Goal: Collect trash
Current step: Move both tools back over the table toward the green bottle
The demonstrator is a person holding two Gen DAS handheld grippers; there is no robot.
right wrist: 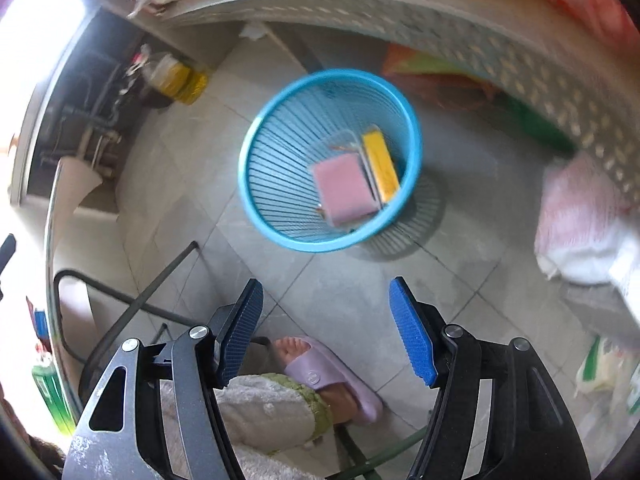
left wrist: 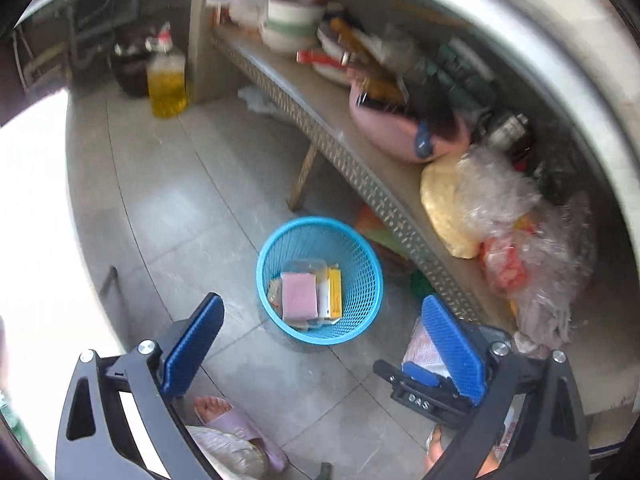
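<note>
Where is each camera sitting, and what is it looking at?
Left wrist: sits on the left tongs, looks down at the blue basket beside a cluttered shelf; shows the open blue fingers and a foot in a slipper.
Right wrist: sits on the right tongs, looks down over the blue basket on the tiled floor; shows the open fingers and a slippered foot.
Shared: basket with a pink sponge inside.

A blue mesh wastebasket [left wrist: 320,280] stands upright on the tiled floor beside the low table. Inside lie a pink sponge [left wrist: 299,297], a yellow box [left wrist: 334,293] and clear wrappers [left wrist: 306,267].
</note>
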